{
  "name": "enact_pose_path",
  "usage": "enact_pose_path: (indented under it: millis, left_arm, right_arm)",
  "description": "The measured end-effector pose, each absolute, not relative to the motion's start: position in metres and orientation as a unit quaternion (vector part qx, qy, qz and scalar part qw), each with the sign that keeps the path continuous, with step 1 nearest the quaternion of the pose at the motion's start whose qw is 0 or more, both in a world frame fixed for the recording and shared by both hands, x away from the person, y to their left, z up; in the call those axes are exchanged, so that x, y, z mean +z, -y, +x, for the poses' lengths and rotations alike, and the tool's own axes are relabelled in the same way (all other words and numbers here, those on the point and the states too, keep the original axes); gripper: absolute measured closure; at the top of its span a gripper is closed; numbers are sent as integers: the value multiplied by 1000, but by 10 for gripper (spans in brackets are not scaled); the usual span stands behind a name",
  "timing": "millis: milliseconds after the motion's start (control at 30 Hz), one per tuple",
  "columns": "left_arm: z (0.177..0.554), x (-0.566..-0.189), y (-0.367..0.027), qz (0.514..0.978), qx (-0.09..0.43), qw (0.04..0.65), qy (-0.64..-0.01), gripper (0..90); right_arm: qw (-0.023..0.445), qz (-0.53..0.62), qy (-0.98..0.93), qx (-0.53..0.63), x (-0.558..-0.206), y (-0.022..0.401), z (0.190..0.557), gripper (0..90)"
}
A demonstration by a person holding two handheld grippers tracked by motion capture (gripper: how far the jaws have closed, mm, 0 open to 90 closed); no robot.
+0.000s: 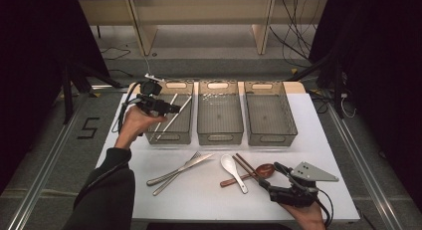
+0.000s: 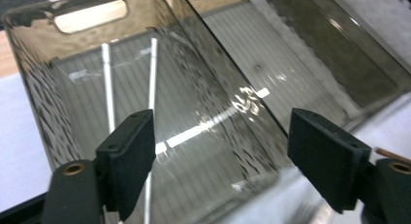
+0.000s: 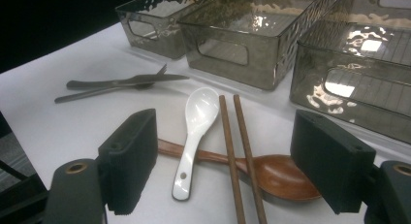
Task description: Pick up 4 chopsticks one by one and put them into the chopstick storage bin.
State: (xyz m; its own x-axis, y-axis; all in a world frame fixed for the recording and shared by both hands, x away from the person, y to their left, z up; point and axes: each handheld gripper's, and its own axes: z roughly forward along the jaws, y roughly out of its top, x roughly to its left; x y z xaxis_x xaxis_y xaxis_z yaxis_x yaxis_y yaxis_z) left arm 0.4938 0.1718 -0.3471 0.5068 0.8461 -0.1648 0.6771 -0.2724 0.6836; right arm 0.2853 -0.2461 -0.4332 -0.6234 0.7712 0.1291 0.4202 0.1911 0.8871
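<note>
Sorting cutlery: the left gripper (image 1: 175, 109) hangs over the left bin (image 1: 185, 135), jaws apart and empty, two white chopsticks (image 2: 107, 86) lying inside. The right gripper (image 3: 223, 168), jaws apart, hovers at brown chopsticks (image 3: 230, 151) crossing a wooden spoon (image 3: 278, 178): light, stiff, slippery, likely best pinched mid-length.

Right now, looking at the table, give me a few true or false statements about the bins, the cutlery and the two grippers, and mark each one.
1. Two white chopsticks lie in the left bin. True.
2. The left gripper holds a chopstick between its fingers. False: its fingers stand apart over that bin with nothing between them.
3. The middle bin holds a spoon. False: the white spoon lies on the table.
4. The brown chopsticks lie across the wooden spoon. True.
5. The right gripper is shut on the fork. False: it is open beside the wooden spoon; the fork lies farther left.
</note>
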Motion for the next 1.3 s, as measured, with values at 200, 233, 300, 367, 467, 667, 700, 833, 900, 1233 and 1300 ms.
enact_pose_path:
  millis: [200,233,300,367,467,667,700,833,900,1233,1300]
  left_arm:
    - [467,-352,-175,785,118,380,-474,215]
    - [463,-353,-176,783,119,385,-474,213]
    - [455,-356,-178,779,120,394,-472,212]
    - [447,-360,-179,773,115,405,-475,207]
    - [434,-367,-181,768,114,419,-471,207]
    - [414,-378,-186,761,116,438,-464,203]
    - [413,-379,-187,761,116,438,-464,201]
    - [403,-385,-189,760,115,444,-460,192]
    - [399,-387,-189,762,119,446,-454,187]
    - [374,-400,-189,759,127,467,-436,181]
    - [370,-402,-188,760,128,471,-430,178]
  right_arm:
    - [174,401,-762,478,-430,248,288,262]
    - [173,402,-764,475,-429,248,289,263]
    - [170,402,-770,465,-429,247,291,264]
    - [171,402,-775,457,-428,247,292,265]
    - [162,410,-780,444,-426,247,294,266]
    - [156,412,-791,424,-424,246,299,271]
    - [155,413,-792,422,-423,246,301,272]
    - [154,415,-797,411,-420,246,306,276]
    - [153,416,-799,406,-419,246,308,279]
    - [138,425,-817,365,-416,246,316,335]
    - [133,428,-822,352,-417,247,317,357]
